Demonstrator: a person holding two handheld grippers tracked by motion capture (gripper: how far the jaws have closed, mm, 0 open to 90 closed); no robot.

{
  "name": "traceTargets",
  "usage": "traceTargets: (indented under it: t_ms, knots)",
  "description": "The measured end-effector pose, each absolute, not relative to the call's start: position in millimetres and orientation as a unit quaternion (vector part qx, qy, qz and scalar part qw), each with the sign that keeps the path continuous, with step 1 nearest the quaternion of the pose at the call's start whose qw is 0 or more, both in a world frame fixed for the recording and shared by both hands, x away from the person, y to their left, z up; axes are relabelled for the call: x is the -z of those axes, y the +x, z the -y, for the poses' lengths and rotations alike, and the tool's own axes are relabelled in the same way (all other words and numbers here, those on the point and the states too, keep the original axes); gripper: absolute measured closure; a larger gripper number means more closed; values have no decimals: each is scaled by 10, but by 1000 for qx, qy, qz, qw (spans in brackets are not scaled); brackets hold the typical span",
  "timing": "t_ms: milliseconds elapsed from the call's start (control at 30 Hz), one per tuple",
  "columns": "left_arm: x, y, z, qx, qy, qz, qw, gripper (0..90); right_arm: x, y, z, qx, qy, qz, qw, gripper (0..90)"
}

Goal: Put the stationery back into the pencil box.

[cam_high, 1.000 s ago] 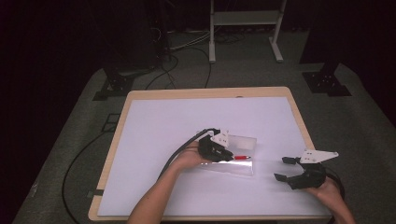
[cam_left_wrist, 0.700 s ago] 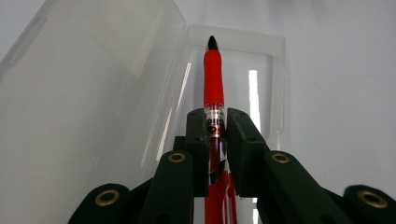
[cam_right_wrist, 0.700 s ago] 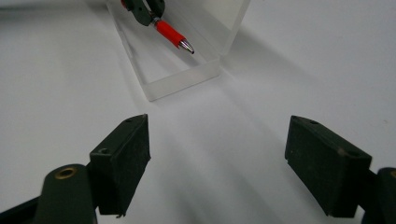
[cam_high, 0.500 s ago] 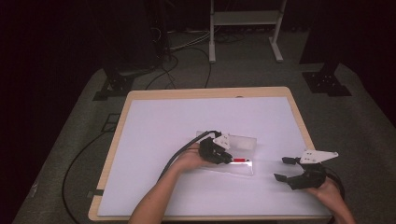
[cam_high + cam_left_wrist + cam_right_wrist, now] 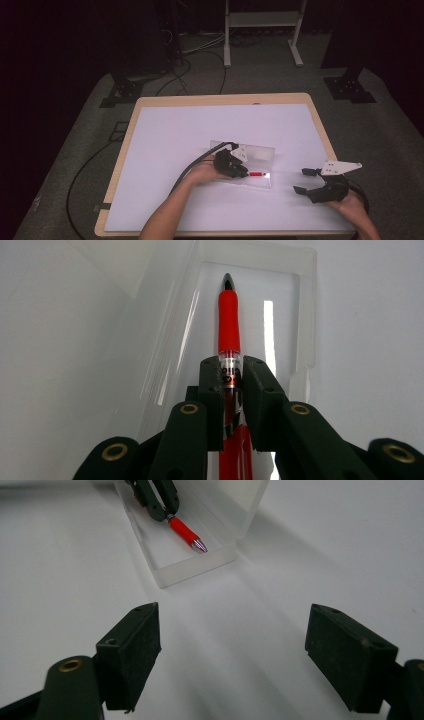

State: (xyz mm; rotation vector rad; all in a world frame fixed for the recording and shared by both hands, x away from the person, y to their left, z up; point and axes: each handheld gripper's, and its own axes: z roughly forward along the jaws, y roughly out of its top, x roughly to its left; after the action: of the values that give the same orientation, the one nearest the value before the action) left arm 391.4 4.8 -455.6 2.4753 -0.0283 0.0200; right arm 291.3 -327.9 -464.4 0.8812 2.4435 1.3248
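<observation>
1. Left gripper view: the left gripper (image 5: 231,375) clamps the red pen (image 5: 229,320), lowering it lengthwise into the clear plastic case (image 5: 305,315).
2. The right gripper (image 5: 232,645) waits agape nearby, ready to steady the case.

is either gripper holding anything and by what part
The left gripper holds a red pen by its clear barrel, behind the red grip, over the clear case. The right gripper is open and empty.

An open pen case (image 5: 252,170) lies near the middle of the worktop (image 5: 165,135), with a pen (image 5: 229,325) inside its tray. The left gripper (image 5: 239,171) reaches into the case from its left; the right gripper (image 5: 300,181) rests on the worktop to the right, apart from the case.
</observation>
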Motion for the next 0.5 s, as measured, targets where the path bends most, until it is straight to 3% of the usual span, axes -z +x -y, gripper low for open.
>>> traceTargets:
  t_ms: [500]
  knots:
    - [4533, 3923, -75, -3, 941, 4, 337, 747, 4639, 2908, 3280, -453, 300, -832, 114, 214]
